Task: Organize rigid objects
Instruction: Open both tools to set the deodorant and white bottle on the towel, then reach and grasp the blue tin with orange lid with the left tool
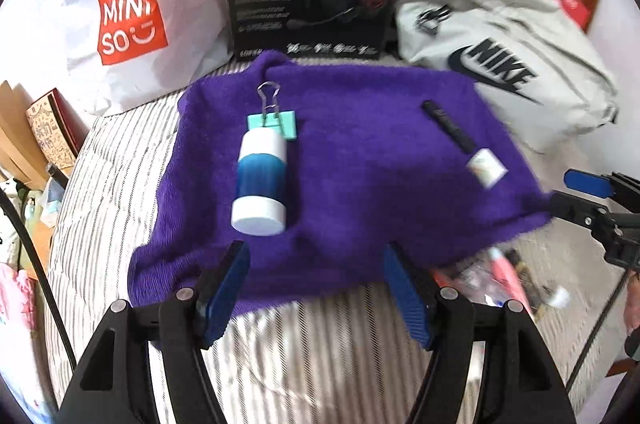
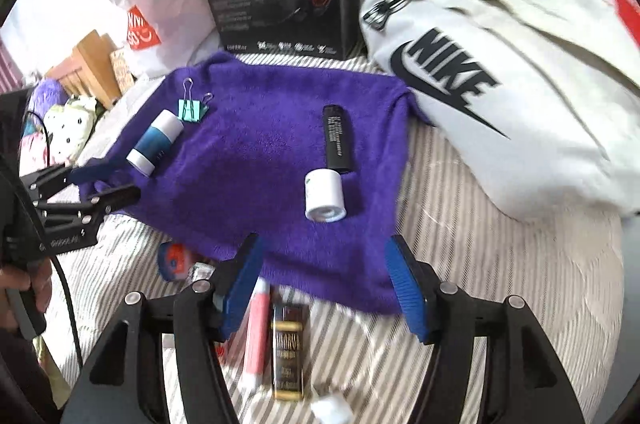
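Striped bed, purple towel, blue-white bottle, both claws empty.

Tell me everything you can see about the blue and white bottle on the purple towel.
The bottle is a short cylinder, blue in the middle with white ends, smooth like plastic. It lies on its side on the left part of the purple towel, apparently closed. Its far end meets or overlaps a teal binder clip; real contact is unclear. Neither gripper touches it; the left gripper stands open, nearer the camera.
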Tool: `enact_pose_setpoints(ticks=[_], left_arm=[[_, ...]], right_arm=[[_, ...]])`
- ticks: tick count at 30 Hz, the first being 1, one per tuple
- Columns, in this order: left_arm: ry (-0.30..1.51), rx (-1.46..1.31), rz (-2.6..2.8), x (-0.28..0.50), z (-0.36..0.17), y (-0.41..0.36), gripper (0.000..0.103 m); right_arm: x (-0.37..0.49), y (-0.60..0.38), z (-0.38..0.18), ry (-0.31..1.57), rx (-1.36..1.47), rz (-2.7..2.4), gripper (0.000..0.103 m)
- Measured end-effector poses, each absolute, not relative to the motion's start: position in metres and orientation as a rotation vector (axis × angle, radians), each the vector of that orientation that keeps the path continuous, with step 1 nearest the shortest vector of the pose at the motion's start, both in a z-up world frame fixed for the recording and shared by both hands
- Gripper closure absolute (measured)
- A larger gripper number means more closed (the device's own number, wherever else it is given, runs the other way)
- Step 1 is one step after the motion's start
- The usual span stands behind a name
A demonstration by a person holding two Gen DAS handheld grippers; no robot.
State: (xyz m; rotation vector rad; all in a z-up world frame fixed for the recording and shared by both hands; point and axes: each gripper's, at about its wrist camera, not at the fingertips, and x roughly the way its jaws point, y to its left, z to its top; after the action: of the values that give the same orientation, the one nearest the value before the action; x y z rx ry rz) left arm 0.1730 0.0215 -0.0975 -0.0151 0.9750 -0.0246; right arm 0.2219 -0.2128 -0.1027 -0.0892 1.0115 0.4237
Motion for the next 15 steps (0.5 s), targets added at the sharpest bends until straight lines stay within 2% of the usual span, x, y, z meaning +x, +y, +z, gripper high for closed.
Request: enact_pose_setpoints(ticks=[15], left_arm=[[1.023, 0.154, -0.211, 0.143, -0.129, -0.013, 0.036]], right_arm=[[0.163, -0.265, -0.100, 1.017, 0.042, 0.335, 0.040]])
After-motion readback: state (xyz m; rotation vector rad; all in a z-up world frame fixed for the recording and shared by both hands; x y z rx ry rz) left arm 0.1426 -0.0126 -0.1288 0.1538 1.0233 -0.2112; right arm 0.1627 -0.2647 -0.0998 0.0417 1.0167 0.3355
